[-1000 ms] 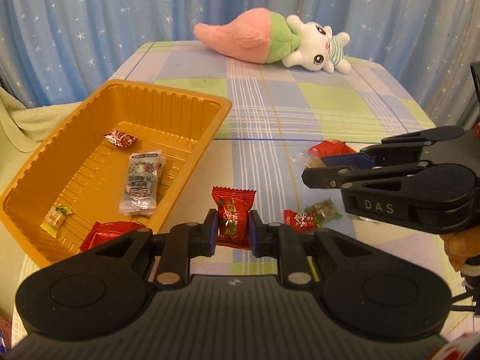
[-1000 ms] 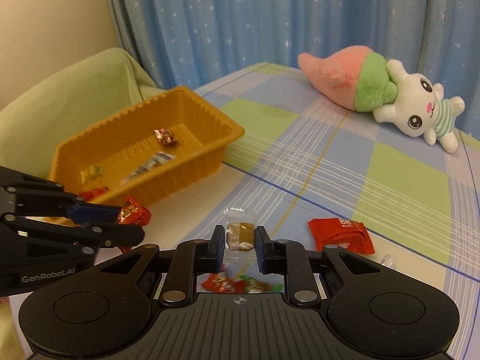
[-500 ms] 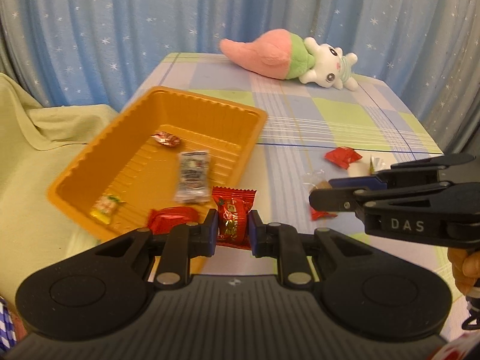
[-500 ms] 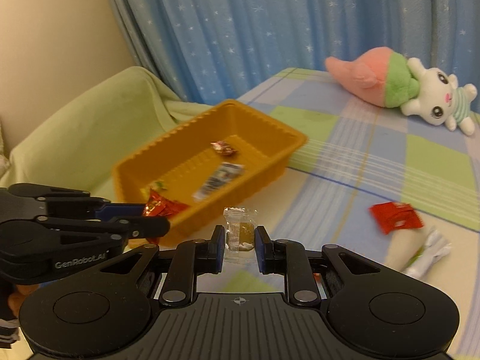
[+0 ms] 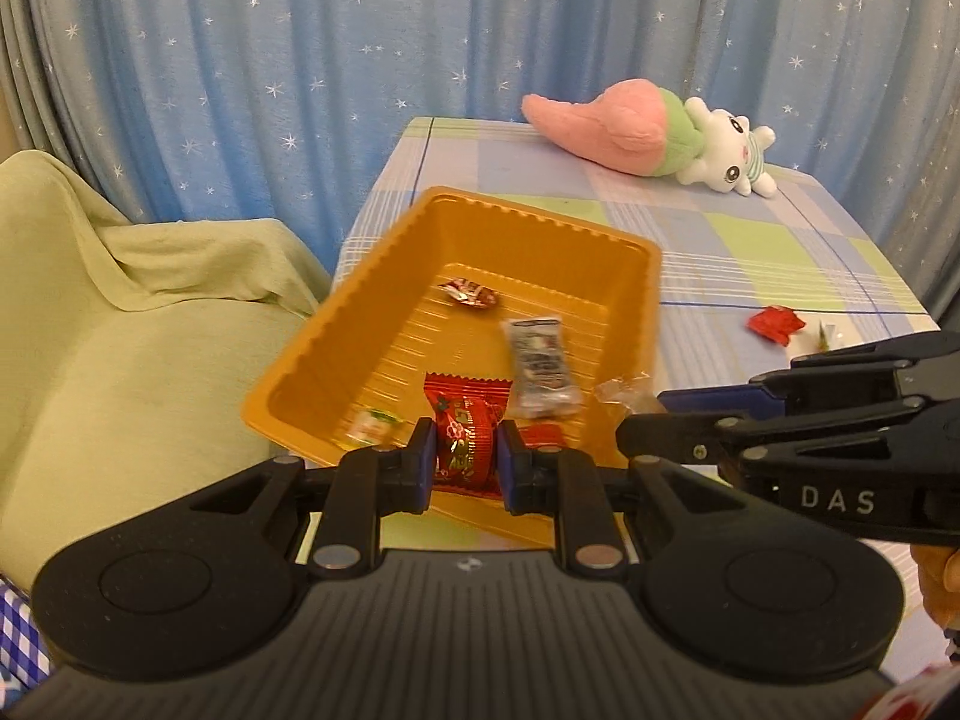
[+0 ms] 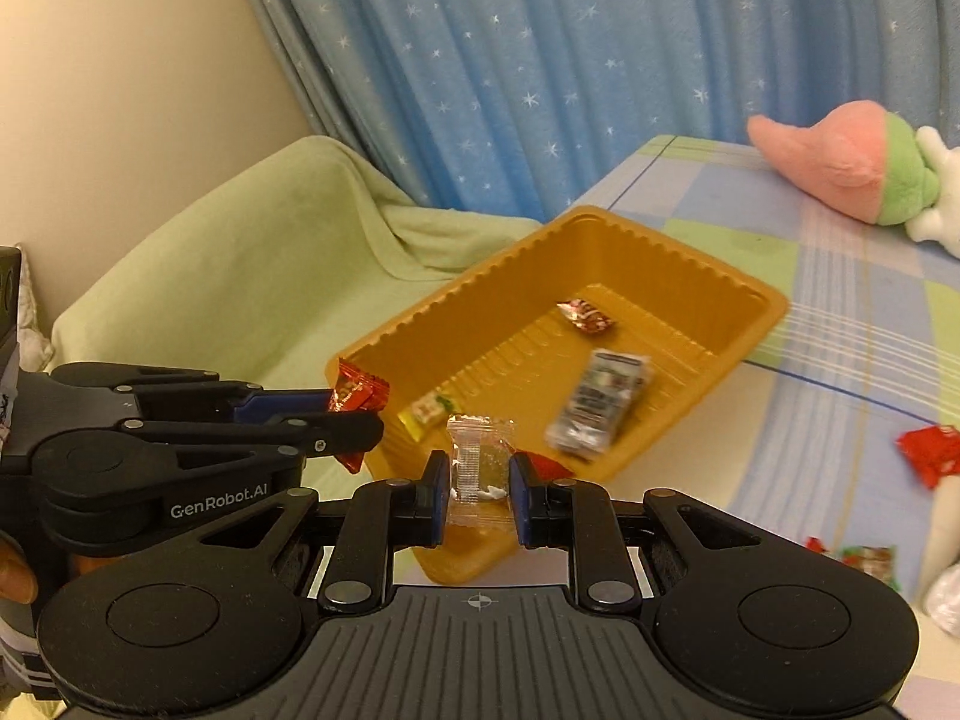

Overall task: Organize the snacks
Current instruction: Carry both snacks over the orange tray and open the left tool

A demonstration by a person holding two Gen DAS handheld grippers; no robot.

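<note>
A: Left gripper — pose? 
B: Held level over the near rim of the orange tray, fingers pointing toward the curtain. Clamped on a red candy packet, which stands upright between the blue pads.

A: Right gripper? 
B: Just beside the left one, also at the tray's near edge. Clenched on a clear-wrapped candy: transparent film, brownish piece inside, crimped top edge sticking up above the fingers.

A: Edges and room, left to right? 
B: Green cloth-covered seat at far left, touching the table's side. The tray sits at the table's left corner, ribbed walls, floor mostly bare. In it: a small red-and-white sweet near the far wall, a grey printed sachet mid-floor, a yellow-green sweet near the front wall. Right of the tray, open checked tablecloth, with a red wrapper lying well apart from the tray. Plush toy along the far edge.

A: Blur? 
B: Sachet smeared in the right wrist view; print unreadable.
</note>
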